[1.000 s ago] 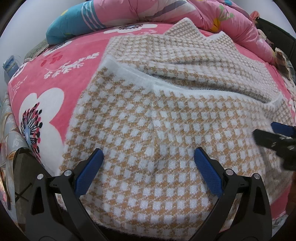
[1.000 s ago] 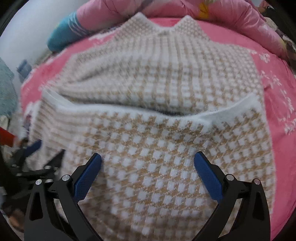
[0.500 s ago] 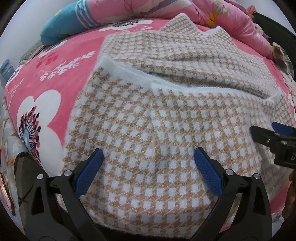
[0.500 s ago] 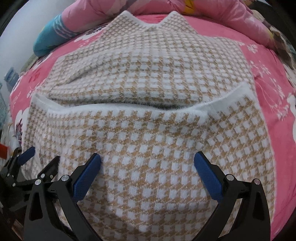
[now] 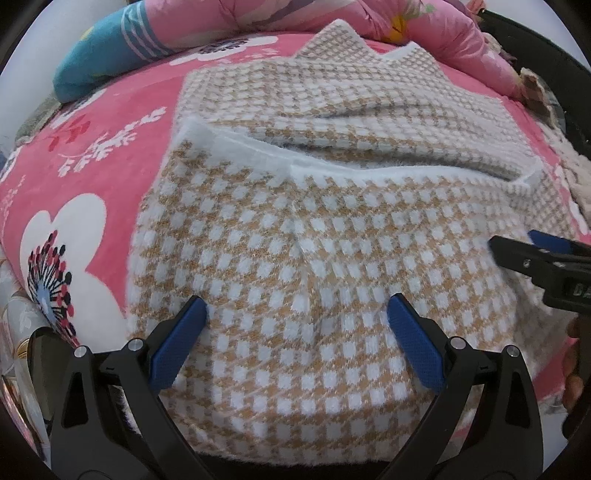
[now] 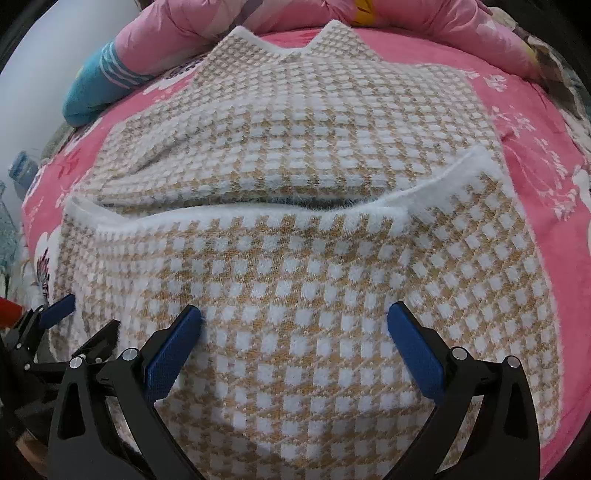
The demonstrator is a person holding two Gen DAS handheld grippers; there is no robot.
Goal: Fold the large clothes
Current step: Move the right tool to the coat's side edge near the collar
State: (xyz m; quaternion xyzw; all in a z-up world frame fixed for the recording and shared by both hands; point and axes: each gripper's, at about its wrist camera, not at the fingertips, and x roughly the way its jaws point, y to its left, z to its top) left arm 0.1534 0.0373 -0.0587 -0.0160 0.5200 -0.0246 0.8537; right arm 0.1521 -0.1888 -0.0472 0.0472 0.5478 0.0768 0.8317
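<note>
A tan-and-white checked knit garment (image 5: 332,229) lies spread on the pink flowered bed, and its near half is folded up over the far half with a white fuzzy hem (image 5: 369,171) across the middle. My left gripper (image 5: 297,314) stands open low over the near left part of the fold, nothing between its blue pads. The right gripper (image 5: 524,251) enters that view from the right edge. In the right wrist view the same garment (image 6: 314,184) fills the frame, the right gripper (image 6: 295,317) is open over its near edge, and the left gripper (image 6: 59,317) shows at lower left.
The pink flowered bedsheet (image 5: 92,147) surrounds the garment. A pink quilt (image 5: 424,33) and a blue striped pillow (image 5: 107,59) lie along the far side. A dark object (image 5: 554,74) stands at the far right edge. The bed's near left edge (image 5: 22,295) drops away.
Both grippers have drawn back slightly and risen, so more of the garment's far half and collar shows. Both stay open and the fold lies where it was.
</note>
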